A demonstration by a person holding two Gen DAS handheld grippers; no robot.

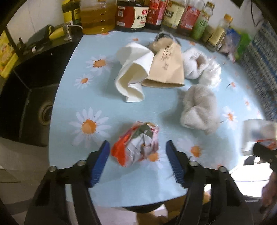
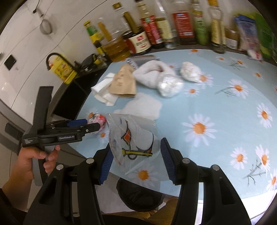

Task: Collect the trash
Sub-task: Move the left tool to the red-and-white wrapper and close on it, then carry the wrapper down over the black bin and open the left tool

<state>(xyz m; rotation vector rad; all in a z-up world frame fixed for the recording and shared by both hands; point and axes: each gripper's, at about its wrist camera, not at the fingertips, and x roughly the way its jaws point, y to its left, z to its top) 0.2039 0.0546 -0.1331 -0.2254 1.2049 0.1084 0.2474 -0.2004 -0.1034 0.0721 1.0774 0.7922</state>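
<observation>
Blue-padded black fingers of the left gripper (image 1: 137, 152) sit on both sides of a crumpled red and white wrapper ball (image 1: 136, 144) on the daisy-print blue tablecloth (image 1: 107, 110). I cannot tell if the pads squeeze it yet. Over on the right, the right gripper (image 2: 135, 152) is clenched on a clear plastic bag with a red and yellow drawing (image 2: 134, 140), lifted above the table edge. Farther out lie a folded white napkin (image 1: 132, 72), a tan paper bag (image 1: 166, 65) touching it, and a scrunched grey-white cloth (image 1: 199, 110). Sauce and oil bottles (image 1: 131, 13) stand at the back.
</observation>
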